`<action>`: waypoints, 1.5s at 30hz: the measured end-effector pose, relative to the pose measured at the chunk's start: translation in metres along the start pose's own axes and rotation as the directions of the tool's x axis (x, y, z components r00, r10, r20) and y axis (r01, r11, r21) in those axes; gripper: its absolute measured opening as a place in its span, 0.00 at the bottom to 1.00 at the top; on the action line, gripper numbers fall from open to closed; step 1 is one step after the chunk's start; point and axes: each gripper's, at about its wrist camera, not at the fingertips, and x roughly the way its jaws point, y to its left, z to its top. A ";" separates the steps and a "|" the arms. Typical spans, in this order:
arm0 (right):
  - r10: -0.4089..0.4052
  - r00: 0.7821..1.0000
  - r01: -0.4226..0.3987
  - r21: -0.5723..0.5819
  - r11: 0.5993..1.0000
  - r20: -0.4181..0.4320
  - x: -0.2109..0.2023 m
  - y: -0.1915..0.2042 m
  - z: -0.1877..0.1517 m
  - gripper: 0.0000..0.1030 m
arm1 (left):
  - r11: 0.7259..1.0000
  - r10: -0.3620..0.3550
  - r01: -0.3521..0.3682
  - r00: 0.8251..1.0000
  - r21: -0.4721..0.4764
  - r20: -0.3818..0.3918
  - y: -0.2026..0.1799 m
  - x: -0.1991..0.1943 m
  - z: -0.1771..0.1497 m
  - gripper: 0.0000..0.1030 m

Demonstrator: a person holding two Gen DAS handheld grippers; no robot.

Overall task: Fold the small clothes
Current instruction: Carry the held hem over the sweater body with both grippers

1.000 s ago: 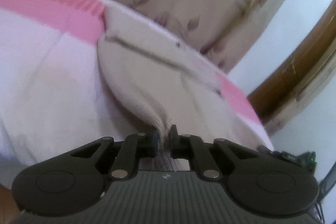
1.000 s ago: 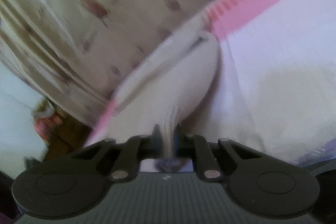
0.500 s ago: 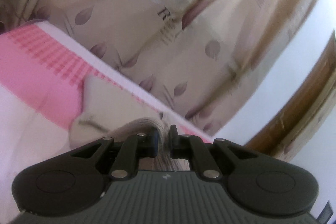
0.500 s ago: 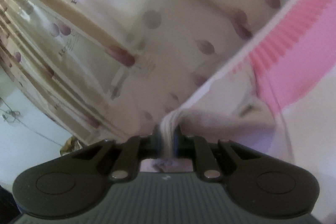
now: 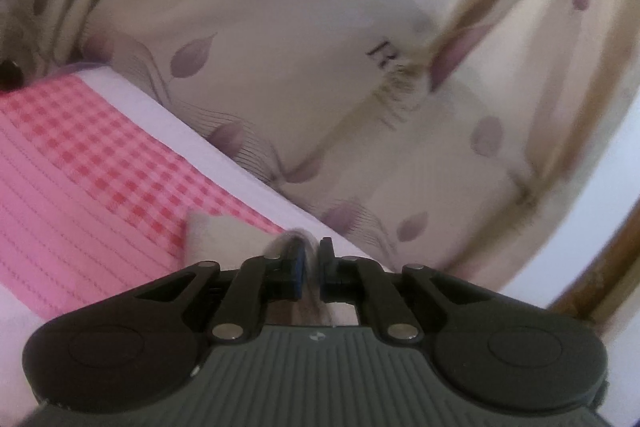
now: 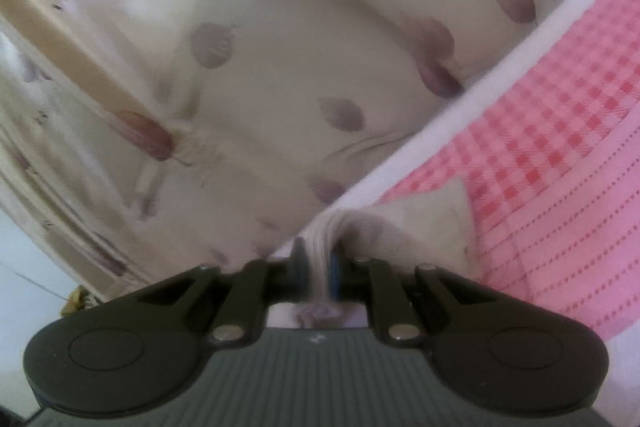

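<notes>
**Ana:** Cloth is caught in both sets of jaws. The left gripper (image 5: 310,259) has its jaws drawn almost together on a thin gathered edge of the beige garment (image 5: 224,239); the right gripper (image 6: 318,261) has its jaws narrow too, pressed on a thicker ribbed bunch of it.

**Ben:** Where does the rest of the garment sit?

**Ana:** From the left jaws it spreads forward and to the left, ending in a pointed corner just ahead. From the right jaws it runs forward and to the right, to a similar corner. Most of it is hidden under the gripper bodies.

**Ben:** And beneath it?

**Ana:** A bed with a pink checked sheet (image 5: 80,163), edged by a white border (image 6: 472,103). The cloth corners lie over the pink part, near that border.

**Ben:** What lies beyond the jaws?

**Ana:** A cream curtain (image 5: 320,67) printed with mauve leaves, blurred in places. Far right of the left jaws stands a brown wooden frame (image 5: 616,251).
</notes>
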 end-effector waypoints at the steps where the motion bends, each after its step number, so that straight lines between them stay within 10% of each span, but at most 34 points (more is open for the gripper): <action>1: -0.006 1.000 0.006 0.007 1.000 -0.003 0.006 -0.004 0.002 0.11 | 1.000 0.009 -0.009 1.000 -0.009 0.001 0.002 0.006 0.002 0.06; 9: -0.027 1.000 0.028 0.056 0.998 -0.014 0.046 -0.025 0.013 0.11 | 0.995 0.097 -0.098 0.995 0.029 0.031 0.012 0.037 0.019 0.00; 15: -0.059 0.998 0.060 0.105 0.993 -0.018 0.066 -0.045 0.013 0.11 | 0.993 0.073 -0.061 0.991 0.106 -0.115 0.007 0.035 0.007 0.00; 17: -0.057 0.998 0.059 0.113 0.992 -0.021 0.070 -0.050 0.011 0.11 | 0.990 0.084 -0.062 0.979 0.124 -0.183 0.009 0.032 0.000 0.19; 19: -0.051 0.998 0.053 0.123 0.991 -0.021 0.070 -0.055 0.008 0.11 | 0.992 0.074 -0.047 0.968 0.116 -0.242 0.013 0.031 -0.007 0.61; 23: -0.045 0.999 0.048 0.141 0.989 -0.022 0.069 -0.060 0.004 0.11 | 0.989 0.070 -0.027 0.953 0.147 -0.294 0.009 0.037 -0.018 0.83; 26: -0.050 0.998 0.053 0.130 0.990 -0.024 0.069 -0.059 0.004 0.11 | 0.989 0.081 -0.033 0.936 0.144 -0.344 0.010 0.058 -0.024 0.72; 28: -0.048 0.999 0.051 0.121 0.991 -0.026 0.068 -0.057 0.005 0.11 | 0.991 0.051 -0.001 0.922 0.131 -0.383 0.009 0.069 -0.028 0.16; 29: -0.047 0.999 0.050 0.114 0.992 -0.027 0.068 -0.056 0.006 0.11 | 0.992 0.050 0.000 0.917 0.126 -0.397 0.008 0.075 -0.029 0.04; 36: -0.020 0.999 0.022 0.089 0.996 -0.028 0.074 -0.050 0.017 0.12 | 0.999 0.034 -0.038 0.983 -0.021 -0.180 0.014 0.076 0.003 0.06; 45: -0.015 1.000 0.016 0.203 0.979 -0.004 0.100 -0.065 0.019 0.14 | 0.974 0.118 -0.141 0.984 -0.177 -0.137 0.038 0.117 0.016 0.07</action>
